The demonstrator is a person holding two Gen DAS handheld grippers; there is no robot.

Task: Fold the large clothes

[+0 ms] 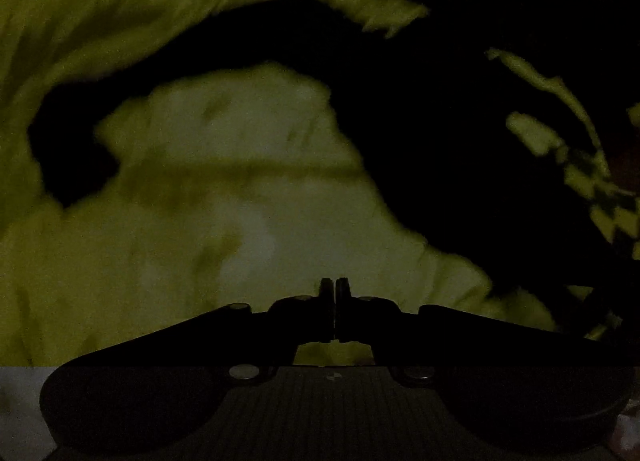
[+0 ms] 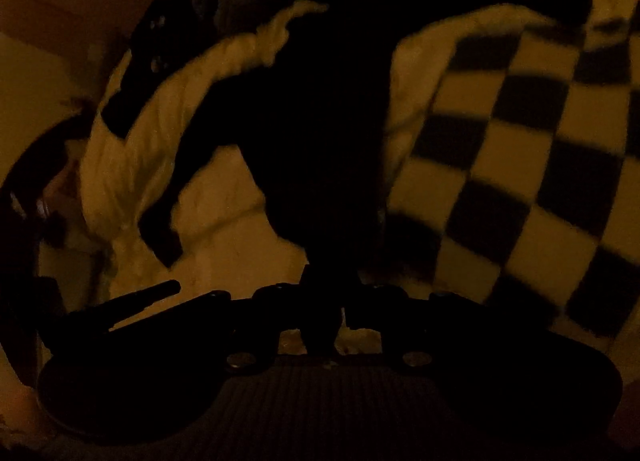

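Note:
The scene is very dark. In the left wrist view my left gripper [image 1: 335, 288] has its fingertips pressed together above pale crumpled cloth [image 1: 224, 189]; I cannot tell whether any fabric is pinched between them. A black garment [image 1: 420, 141] arcs across that cloth. In the right wrist view my right gripper [image 2: 325, 293] is shut on the black garment [image 2: 320, 121], which stretches away from the jaws, with a sleeve-like strip [image 2: 168, 229] trailing to the left. Pale bunched fabric [image 2: 160, 121] lies beside it.
A cloth in black and pale checks [image 2: 520, 149] spreads to the right of the garment, and its edge [image 1: 600, 189] shows at the right of the left wrist view. A dark block with two bolts [image 2: 154, 45] stands at the upper left, over the pale fabric.

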